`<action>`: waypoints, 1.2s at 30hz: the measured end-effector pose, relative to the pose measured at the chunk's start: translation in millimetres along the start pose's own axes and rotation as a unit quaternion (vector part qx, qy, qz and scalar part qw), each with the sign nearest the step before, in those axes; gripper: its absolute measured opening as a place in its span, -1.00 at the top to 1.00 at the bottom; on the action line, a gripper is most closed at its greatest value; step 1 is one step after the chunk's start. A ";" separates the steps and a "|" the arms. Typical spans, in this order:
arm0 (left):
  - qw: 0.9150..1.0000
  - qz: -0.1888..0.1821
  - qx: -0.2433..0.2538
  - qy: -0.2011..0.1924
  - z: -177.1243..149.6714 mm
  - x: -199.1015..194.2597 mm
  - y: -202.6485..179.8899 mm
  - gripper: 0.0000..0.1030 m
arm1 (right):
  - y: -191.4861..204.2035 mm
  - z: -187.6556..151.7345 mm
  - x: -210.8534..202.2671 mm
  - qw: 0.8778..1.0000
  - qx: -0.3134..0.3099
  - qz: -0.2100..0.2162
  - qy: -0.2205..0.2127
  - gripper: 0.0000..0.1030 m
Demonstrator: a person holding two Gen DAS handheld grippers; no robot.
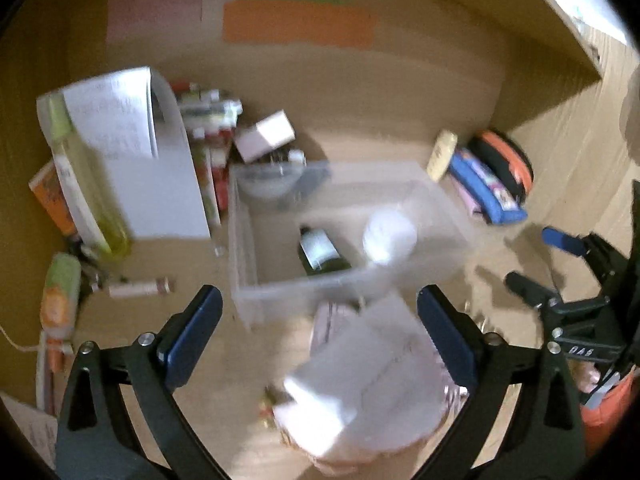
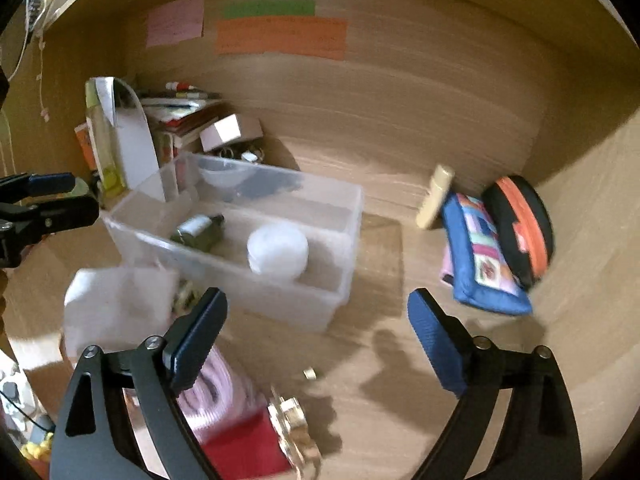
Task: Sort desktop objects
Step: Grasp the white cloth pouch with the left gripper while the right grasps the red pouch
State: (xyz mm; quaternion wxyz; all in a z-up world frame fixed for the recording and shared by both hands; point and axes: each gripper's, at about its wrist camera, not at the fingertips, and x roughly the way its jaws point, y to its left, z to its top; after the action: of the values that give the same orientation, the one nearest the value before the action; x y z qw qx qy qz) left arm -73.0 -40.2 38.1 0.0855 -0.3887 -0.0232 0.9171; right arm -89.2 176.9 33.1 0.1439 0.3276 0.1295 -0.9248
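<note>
hovering wide and empty, the left tool [image 1: 320,336] hangs just above a blurred white paper-wrapped bundle [image 1: 352,384]; likely light, soft, crushable; pinch its stiffer edge; clear plastic bin [image 1: 240,240] ahead.

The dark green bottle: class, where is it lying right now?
In both views the dark green bottle lies on its side inside the clear plastic bin, left of the white jar.

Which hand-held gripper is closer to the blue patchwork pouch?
Right. The right hand-held gripper hovers open just in front of the blue pouch; the left hand-held gripper sits beyond the clear bin, over white paper.
</note>
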 end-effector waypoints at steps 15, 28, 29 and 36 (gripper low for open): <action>0.995 -0.002 0.011 0.096 -39.0 23.7 -21.1 -0.93 | -6.8 -74.9 -6.5 0.997 0.004 0.039 0.068 -0.76; 0.992 0.017 0.071 0.105 -39.5 37.5 -61.4 -0.98 | 25.8 -90.6 18.7 0.988 -0.039 0.099 0.111 -0.76; 0.991 0.021 0.080 0.103 -40.6 38.4 -64.3 -0.98 | 26.4 -90.8 23.8 0.987 -0.039 0.103 0.120 -0.76; 0.988 0.039 0.130 0.075 -48.2 49.8 -78.4 -0.98 | 26.3 -93.0 38.9 0.982 -0.031 0.131 0.134 -0.73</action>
State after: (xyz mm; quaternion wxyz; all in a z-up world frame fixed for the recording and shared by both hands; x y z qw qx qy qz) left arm -61.6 44.5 -22.2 0.1012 -0.4423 0.1176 0.8833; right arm -56.0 176.5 -65.6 0.2548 0.4584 0.1319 -0.8411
